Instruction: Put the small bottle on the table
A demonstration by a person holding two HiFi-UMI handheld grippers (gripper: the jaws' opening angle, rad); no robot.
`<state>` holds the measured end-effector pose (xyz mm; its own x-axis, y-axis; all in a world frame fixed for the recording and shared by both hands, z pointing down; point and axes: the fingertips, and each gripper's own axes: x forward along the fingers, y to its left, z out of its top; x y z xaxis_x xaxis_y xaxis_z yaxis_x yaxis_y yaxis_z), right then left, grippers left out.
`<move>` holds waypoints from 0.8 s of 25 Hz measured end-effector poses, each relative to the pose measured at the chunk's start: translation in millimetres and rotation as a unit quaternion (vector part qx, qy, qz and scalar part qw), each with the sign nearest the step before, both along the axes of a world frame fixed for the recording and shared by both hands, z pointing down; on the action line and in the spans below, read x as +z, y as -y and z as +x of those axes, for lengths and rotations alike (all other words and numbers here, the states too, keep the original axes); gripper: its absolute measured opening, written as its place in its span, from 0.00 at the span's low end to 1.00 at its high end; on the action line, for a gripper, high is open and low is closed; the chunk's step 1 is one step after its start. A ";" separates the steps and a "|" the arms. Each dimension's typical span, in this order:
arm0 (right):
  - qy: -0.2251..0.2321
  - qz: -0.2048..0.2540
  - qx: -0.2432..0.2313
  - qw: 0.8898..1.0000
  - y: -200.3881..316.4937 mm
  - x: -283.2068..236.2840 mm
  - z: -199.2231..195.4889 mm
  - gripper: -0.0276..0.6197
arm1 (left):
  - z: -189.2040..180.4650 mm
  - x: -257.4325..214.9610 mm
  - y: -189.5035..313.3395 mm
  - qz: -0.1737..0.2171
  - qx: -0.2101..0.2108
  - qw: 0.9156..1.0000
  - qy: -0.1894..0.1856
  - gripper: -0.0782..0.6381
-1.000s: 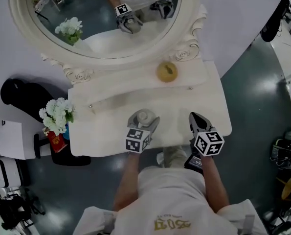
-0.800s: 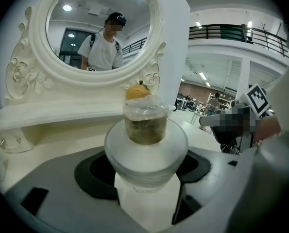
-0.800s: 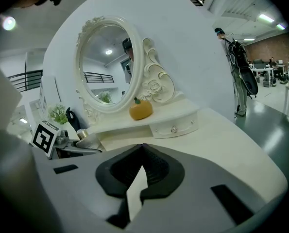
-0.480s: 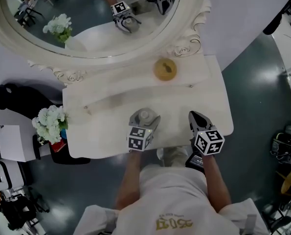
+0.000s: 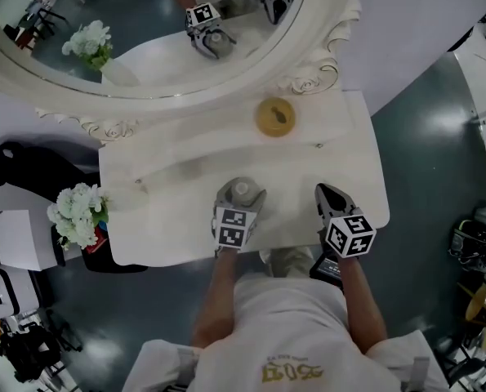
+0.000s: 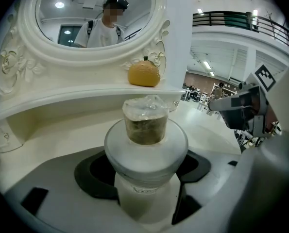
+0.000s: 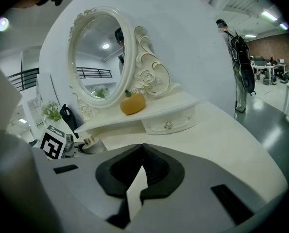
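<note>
A small frosted bottle [image 6: 146, 149] with a clear stopper stands upright between the jaws of my left gripper [image 6: 145, 178], which is shut on its body. From above, the bottle [image 5: 241, 191] and left gripper [image 5: 240, 196] are over the front middle of the white dressing table [image 5: 161, 223]. Whether the bottle's base touches the tabletop is hidden. My right gripper [image 5: 328, 196] is at the table's front right, shut with nothing in it [image 7: 140, 174].
An orange pumpkin-like ornament [image 5: 275, 116] sits on the raised shelf under the oval mirror [image 5: 144, 23]. White flowers [image 5: 75, 216] stand off the table's left edge. Small drawers [image 7: 168, 124] sit under the shelf. Grey floor surrounds the table.
The head view has shifted slightly, so the flowers and mirror sit further left. Both grippers stay almost where they were, the left one still holding the bottle.
</note>
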<state>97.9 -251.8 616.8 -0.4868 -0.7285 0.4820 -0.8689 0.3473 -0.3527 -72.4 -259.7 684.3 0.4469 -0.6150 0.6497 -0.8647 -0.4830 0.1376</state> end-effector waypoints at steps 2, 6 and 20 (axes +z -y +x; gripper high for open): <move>0.000 -0.002 -0.001 1.000 0.7 1.3 0.2 0.06 | -1.3 2.1 1.9 0.002 -0.003 1.000 0.005 0.60; -0.001 -0.005 -0.001 1.000 1.0 4.9 -0.1 0.06 | -0.7 5.3 4.9 0.018 0.002 0.999 0.028 0.60; -0.009 0.004 0.004 1.000 -6.4 0.1 -2.5 0.06 | -1.2 11.6 -1.4 0.016 0.021 0.998 0.064 0.60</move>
<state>95.5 -245.3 616.9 -0.4711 -0.7366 0.4853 -0.8784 0.3421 -0.3336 -73.7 -258.3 695.9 0.3871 -0.6189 0.6835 -0.8530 -0.5219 0.0106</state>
